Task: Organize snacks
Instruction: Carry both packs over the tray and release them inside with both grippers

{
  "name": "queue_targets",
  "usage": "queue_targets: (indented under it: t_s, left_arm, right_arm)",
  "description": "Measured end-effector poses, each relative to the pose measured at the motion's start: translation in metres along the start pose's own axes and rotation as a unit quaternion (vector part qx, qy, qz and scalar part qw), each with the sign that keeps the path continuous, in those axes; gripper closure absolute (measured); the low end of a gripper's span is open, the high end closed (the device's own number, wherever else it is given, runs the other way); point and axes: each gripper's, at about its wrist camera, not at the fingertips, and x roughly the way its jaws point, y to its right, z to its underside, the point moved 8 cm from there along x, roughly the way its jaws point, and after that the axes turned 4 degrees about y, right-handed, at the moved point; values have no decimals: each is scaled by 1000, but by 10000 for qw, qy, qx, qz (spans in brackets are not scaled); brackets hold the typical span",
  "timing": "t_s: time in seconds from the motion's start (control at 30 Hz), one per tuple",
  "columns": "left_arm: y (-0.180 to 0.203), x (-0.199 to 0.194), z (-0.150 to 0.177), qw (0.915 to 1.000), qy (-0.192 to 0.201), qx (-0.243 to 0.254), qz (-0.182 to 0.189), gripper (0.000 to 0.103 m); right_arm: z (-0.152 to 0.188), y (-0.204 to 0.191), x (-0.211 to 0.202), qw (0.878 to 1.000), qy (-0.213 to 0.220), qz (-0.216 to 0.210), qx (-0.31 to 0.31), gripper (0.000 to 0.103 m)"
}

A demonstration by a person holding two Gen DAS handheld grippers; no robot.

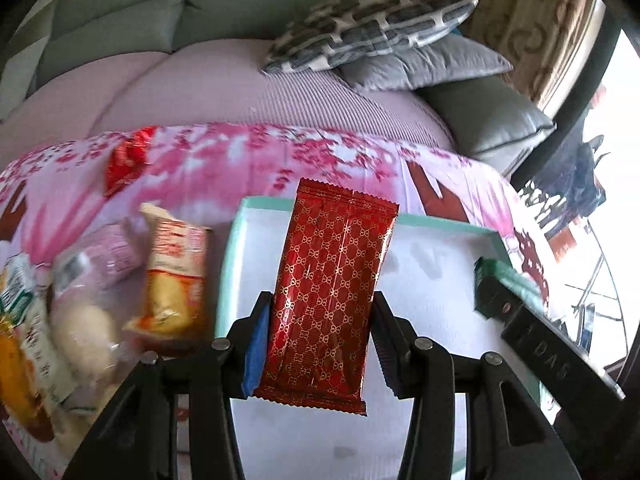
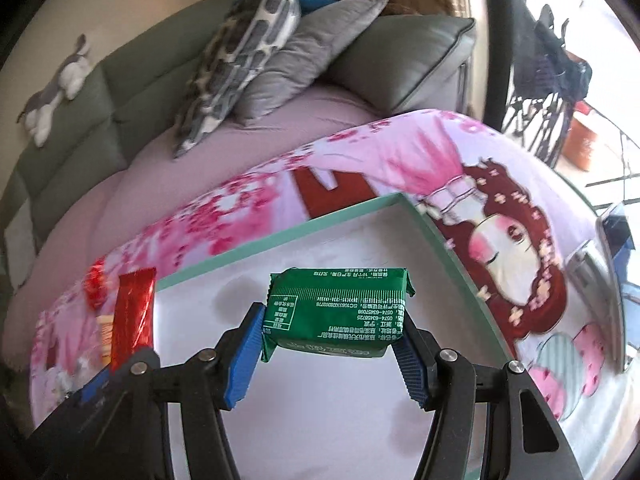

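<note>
Two snacks are in the air over the bare white tray (image 1: 436,220), the left gripper (image 1: 320,344) clamping a red patterned packet (image 1: 330,296) and the right gripper (image 2: 334,344) a green packet (image 2: 340,308), while several wrapped snacks (image 1: 172,276) wait on the pink cloth (image 1: 248,160).

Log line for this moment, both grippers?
left gripper: shut on red packet | right gripper: shut on green packet | both over tray

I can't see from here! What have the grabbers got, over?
Left hand-held gripper shut on red packet. Right hand-held gripper shut on green packet. Both above the white tray; tray floor bare.
</note>
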Motion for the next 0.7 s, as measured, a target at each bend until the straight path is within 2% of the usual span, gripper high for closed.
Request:
queue_targets:
  t_s: [0.2, 0.4, 0.5, 0.6, 0.67, 0.7]
  left_arm:
    - [9, 24, -2, 9997, -56, 223, -30, 54]
    - [6, 46, 9, 9991, -324, 220, -138, 54]
    - [4, 50, 13, 9988, -392, 217, -222, 54]
    - [6, 45, 12, 9987, -427, 198, -175, 42]
    - [6, 40, 12, 9988, -432, 171, -175, 31]
    - [6, 36, 11, 9988, -424, 161, -186, 30]
  right_arm:
    - [-2, 23, 24, 9994, -118, 236, 218, 38]
    - [1, 40, 36, 9981, -258, 482, 275, 37]
    - [4, 40, 37, 9981, -326, 455, 255, 37]
    - [3, 38, 35, 9980, -334, 509, 159, 34]
    - [3, 37, 33, 9978, -343, 555, 84, 28]
    - [3, 36, 31, 9979, -358, 532, 74, 24]
